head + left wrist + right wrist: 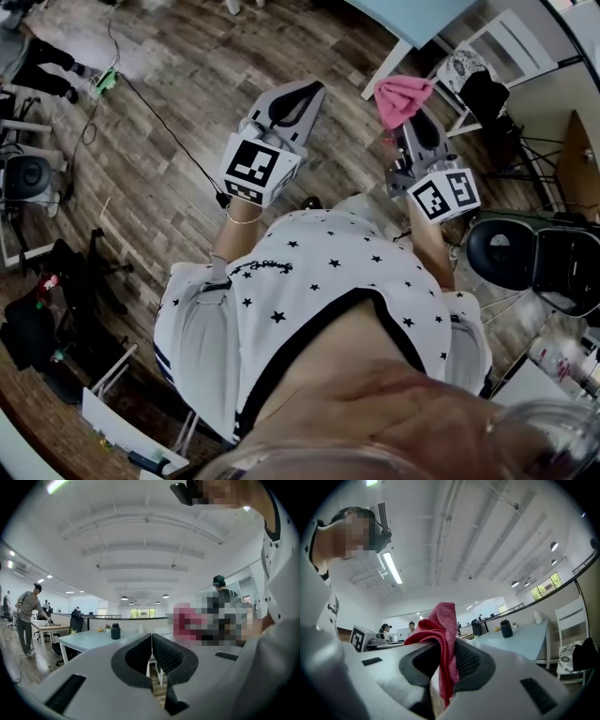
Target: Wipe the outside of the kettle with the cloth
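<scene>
The left claw (292,97) and the right claw (413,120) are held side by side in front of the torso, pointed away from the body. Each is carried on a bent forearm, the left forearm (233,239) bare to the wrist. In the left gripper view, the left claw's jaws are seen pressed together with nothing between them. The right claw's jaws are clamped on a pink cloth (440,625).
</scene>
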{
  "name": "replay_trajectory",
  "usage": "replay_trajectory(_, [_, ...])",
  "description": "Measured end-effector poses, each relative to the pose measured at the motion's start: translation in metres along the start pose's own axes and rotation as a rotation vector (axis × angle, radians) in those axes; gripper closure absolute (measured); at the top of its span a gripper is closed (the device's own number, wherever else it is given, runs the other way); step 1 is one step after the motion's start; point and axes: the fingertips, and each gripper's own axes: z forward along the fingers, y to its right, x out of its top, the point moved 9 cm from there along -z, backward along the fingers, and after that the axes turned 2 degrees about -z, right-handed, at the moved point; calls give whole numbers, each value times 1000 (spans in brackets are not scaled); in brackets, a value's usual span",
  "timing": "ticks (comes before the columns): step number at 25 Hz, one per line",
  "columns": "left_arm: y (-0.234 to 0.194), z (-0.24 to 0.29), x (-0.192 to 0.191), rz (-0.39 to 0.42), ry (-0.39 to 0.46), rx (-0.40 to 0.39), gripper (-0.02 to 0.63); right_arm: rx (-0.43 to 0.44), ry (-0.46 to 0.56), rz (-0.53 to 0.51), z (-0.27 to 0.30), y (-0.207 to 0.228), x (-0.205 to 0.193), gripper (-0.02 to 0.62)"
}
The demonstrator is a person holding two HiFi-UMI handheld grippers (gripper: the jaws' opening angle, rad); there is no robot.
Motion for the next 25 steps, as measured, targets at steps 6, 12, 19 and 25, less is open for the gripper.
replay_trajectory(6, [-16,25,-4,-17,-12,-11,577,-9,-2,20,19,27,1,523])
replay_trajectory(12, [-42,59,-2,-41,-13,10,577,24,17,41,63,66,7,523])
replay_trajectory(19, [-86,119,2,-67,-22,74,577,82,-4,60,123,119,14,523])
replay_trajectory(25, [-104,155,4,-63,-41,104,577,104,-6,83,153,160,15,523])
